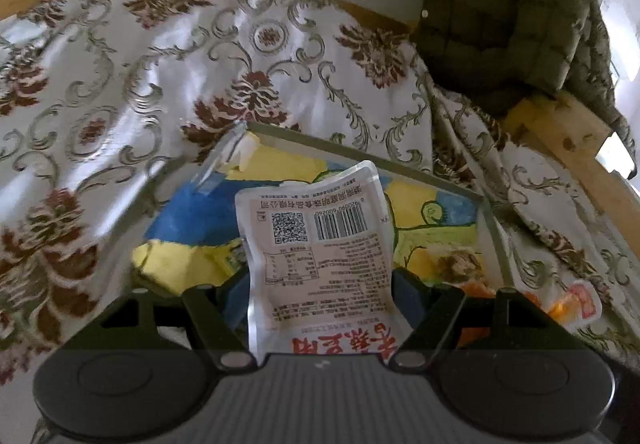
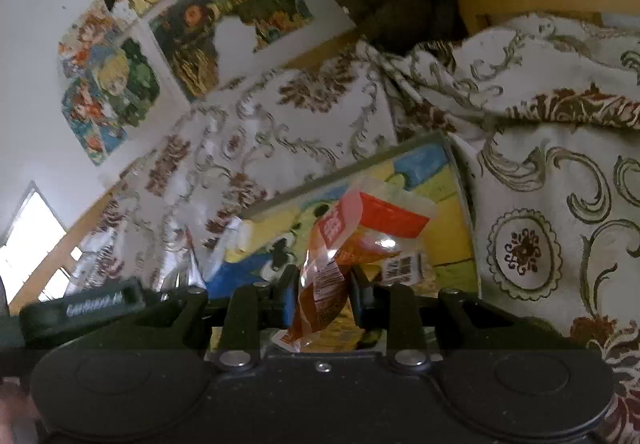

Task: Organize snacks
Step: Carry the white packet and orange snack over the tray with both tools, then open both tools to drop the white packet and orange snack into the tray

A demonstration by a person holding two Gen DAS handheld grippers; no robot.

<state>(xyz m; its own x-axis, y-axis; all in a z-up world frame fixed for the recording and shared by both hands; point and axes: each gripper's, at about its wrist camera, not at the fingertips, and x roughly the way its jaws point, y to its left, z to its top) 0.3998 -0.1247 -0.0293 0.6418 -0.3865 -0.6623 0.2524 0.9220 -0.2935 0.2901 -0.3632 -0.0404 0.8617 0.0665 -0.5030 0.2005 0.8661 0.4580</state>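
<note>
Snacks are sitting over a flowery cloth (image 1: 168,83) and a painted box (image 1: 436,240). A green coat (image 1: 508,15) is hanging behind. The left gripper (image 1: 320,284) is pinching a white packet (image 1: 316,244). The right gripper (image 2: 322,296) is squeezing an orange packet (image 2: 352,240) tight.

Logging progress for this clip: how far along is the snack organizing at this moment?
Nothing looks put away yet: no snack can be seen lying in the clear box over the colourful painting. In hand: the left gripper is shut on a white snack pouch, and the right gripper is shut on an orange snack packet, both held above the box. Left: setting both down inside.
</note>
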